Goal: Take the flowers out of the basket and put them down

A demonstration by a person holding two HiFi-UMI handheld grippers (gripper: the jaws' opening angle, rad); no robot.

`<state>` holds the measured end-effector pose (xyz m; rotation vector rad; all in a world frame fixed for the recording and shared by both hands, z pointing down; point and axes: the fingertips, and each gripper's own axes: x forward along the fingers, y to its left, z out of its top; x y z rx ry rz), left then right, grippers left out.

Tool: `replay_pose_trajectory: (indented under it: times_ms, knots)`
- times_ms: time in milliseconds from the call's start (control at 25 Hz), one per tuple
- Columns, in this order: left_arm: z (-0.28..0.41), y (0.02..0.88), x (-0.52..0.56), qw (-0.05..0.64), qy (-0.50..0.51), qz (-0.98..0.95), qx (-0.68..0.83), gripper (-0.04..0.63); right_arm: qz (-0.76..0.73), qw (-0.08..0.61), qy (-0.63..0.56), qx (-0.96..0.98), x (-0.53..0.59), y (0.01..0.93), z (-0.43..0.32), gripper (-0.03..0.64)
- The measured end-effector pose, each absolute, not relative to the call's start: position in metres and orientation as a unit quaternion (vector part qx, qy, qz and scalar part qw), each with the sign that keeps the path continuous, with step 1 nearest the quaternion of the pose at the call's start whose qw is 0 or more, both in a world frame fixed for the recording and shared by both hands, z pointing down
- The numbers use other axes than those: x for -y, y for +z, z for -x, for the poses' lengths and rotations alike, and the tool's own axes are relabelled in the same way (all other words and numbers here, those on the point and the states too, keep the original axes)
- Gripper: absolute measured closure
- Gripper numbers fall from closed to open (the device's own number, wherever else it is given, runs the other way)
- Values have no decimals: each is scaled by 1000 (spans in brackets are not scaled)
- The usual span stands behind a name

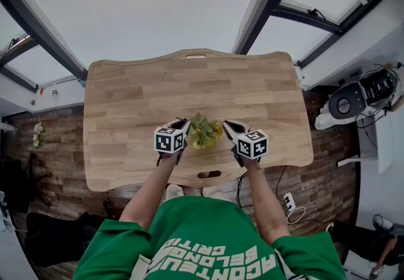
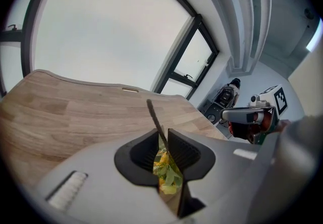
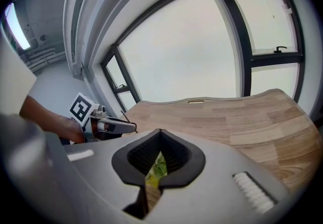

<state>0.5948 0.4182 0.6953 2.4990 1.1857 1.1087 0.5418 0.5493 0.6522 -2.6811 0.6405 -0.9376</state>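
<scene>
1. A light wooden table [image 1: 139, 102] with a slot handle at its far edge stands on a dark plank floor [image 1: 57, 146]. Behind it are big windows [image 3: 202, 46] with black frames.
2. A white and black machine [image 1: 353, 101] stands on the floor at the right; I cannot tell what it is. How the flowers [image 1: 204, 132] rest on the table is hidden by the grippers.
3. The flowers, yellow with green leaves, are near the front edge, between both grippers.
4. The left gripper [image 2: 161, 132] has its jaws a little apart. The dark stem [image 2: 153, 114] runs up through the gap, which is wider than the stem.
5. The right gripper [image 3: 160, 131] has its jaw tips together. Leaves show through the hollow behind them; whether it pinches one, I cannot tell.
</scene>
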Motion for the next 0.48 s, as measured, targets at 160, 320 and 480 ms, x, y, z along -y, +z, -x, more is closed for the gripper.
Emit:
replay_pose_trajectory:
  times_ms: [160,320,480]
  knots:
    - [-601,699,-408,78,379,-837,-387,473,913,112,-323,-221,-542,653,-545,611]
    - [-606,704,-393,68,390,-840,-371,459,912,110,-323,-226,-532,653,-550,611]
    - [-606,712,-380,59,413,-836,-357,446,912,110,-321,-229,-527,653,-554,611]
